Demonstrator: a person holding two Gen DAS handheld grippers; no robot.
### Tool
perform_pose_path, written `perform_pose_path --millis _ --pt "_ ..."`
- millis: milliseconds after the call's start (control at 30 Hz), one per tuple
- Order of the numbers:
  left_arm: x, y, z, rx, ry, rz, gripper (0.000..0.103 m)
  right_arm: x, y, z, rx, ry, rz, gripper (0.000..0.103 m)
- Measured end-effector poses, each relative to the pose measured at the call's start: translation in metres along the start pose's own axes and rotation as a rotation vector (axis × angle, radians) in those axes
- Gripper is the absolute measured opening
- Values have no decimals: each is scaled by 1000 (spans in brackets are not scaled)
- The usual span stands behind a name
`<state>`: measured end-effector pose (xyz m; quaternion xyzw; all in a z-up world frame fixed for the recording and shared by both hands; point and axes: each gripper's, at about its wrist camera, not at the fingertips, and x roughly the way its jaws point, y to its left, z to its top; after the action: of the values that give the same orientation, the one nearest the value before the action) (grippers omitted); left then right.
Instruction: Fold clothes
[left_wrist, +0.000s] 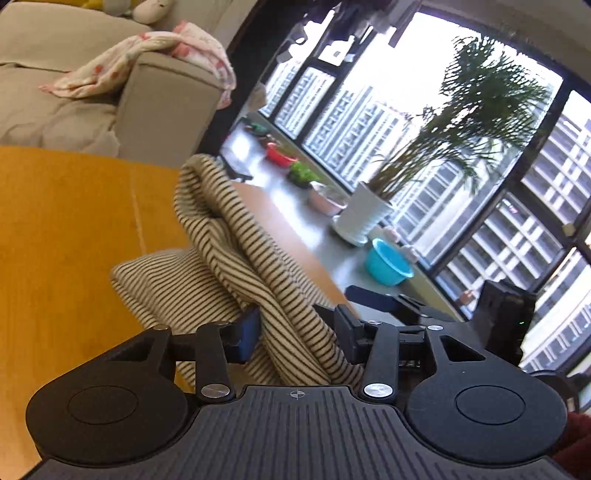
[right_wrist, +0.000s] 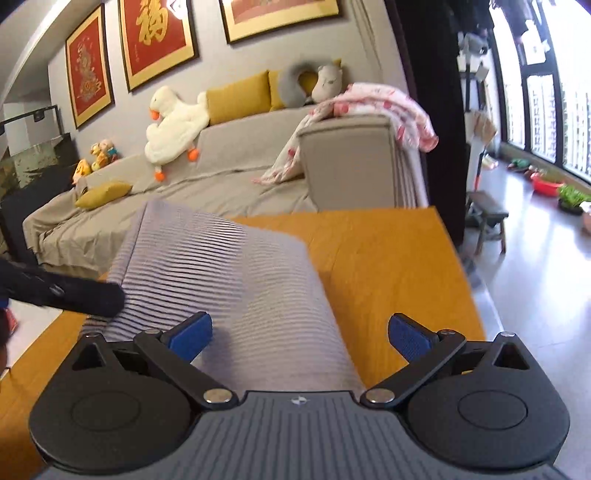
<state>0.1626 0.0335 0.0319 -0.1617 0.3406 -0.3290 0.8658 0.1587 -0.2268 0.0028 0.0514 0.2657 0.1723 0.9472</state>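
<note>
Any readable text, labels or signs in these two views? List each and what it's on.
"福": large gold character on the red framed picture on the wall, right wrist view.
Left red framed picture: gold design, not readable as text.
Pale marking on the left claw body, near its right finger: too dark and cut off to read.
Nothing else legible.

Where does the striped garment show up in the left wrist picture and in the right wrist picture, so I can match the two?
Left wrist: the striped garment hangs bunched at centre, running down between the left gripper fingers.
Right wrist: the striped garment spreads across lower centre-left, over the orange table.
Shared landmark: the pink floral blanket draped over the sofa arm.
</note>
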Motion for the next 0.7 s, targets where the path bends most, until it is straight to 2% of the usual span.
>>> perform_pose_path --millis 100,200,267,400,533,567,600,700 --pt "11 6 -10 6 49 66 47 2 0 0 0 7 -5 102" --pt "17 23 -24 -49 82 82 49 5 -1 1 1 14 -9 102" --pt "13 29 -25 -77 70 67 49 6 -1 1 4 18 -11 102" --pt "-9 17 -7 9 -4 113 50 8 -2 1 10 10 -18 103" --pt "-35 0 17 56 -129 53 54 9 -2 0 17 11 -11 103" --pt "-35 -3 22 67 -141 32 59 10 -3 -1 23 14 -6 103" --pt "-30 -5 25 78 -140 21 63 10 -4 -1 30 17 -1 103" --pt "5 4 26 70 -66 62 63 11 -9 -2 62 30 19 103"
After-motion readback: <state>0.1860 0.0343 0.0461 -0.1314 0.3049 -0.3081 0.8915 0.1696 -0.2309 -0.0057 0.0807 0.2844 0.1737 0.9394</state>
